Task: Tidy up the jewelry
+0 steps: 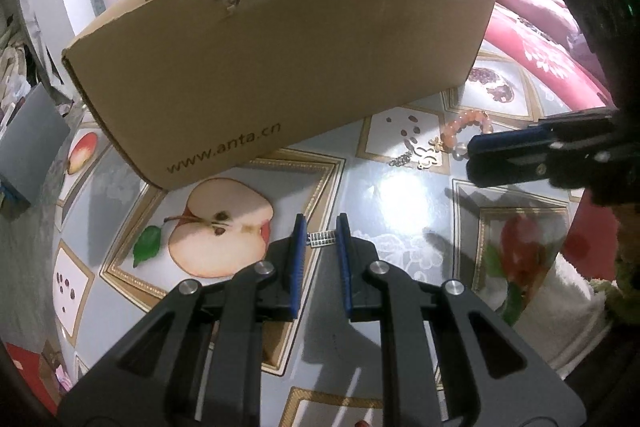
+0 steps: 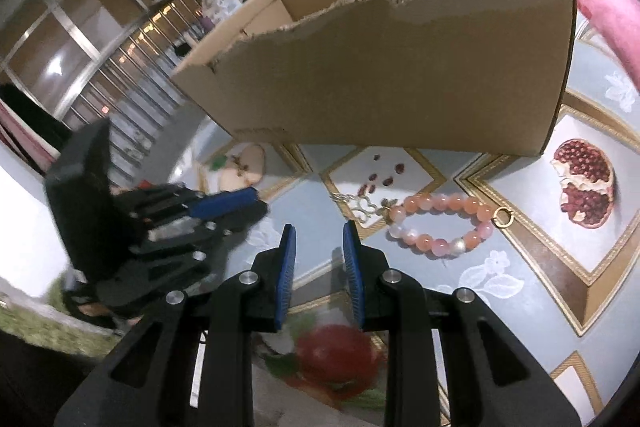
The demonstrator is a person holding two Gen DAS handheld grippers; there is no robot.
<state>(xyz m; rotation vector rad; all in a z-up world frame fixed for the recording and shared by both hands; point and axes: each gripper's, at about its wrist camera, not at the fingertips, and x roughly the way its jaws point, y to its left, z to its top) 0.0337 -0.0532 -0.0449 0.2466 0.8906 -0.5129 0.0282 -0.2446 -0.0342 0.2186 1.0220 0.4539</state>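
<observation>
An open cardboard box (image 1: 280, 67) with a torn front rim stands on the table; it also shows in the right wrist view (image 2: 392, 79). My left gripper (image 1: 321, 239) is shut on a small silver ring (image 1: 321, 238), held above the tablecloth in front of the box. A pink bead bracelet (image 2: 436, 223) with a gold clasp lies on the table to the right of my right gripper (image 2: 320, 239), which is open and empty. A gold flower charm with a chain (image 2: 362, 207) lies beside the bracelet. The bracelet (image 1: 466, 129) and charm (image 1: 426, 155) also show in the left wrist view.
The table wears a blue fruit-print cloth (image 1: 400, 195). A pink blanket (image 1: 552, 59) lies at the right behind the table. The right gripper's body (image 1: 540, 155) shows in the left view; the left gripper's body (image 2: 168, 223) shows in the right view.
</observation>
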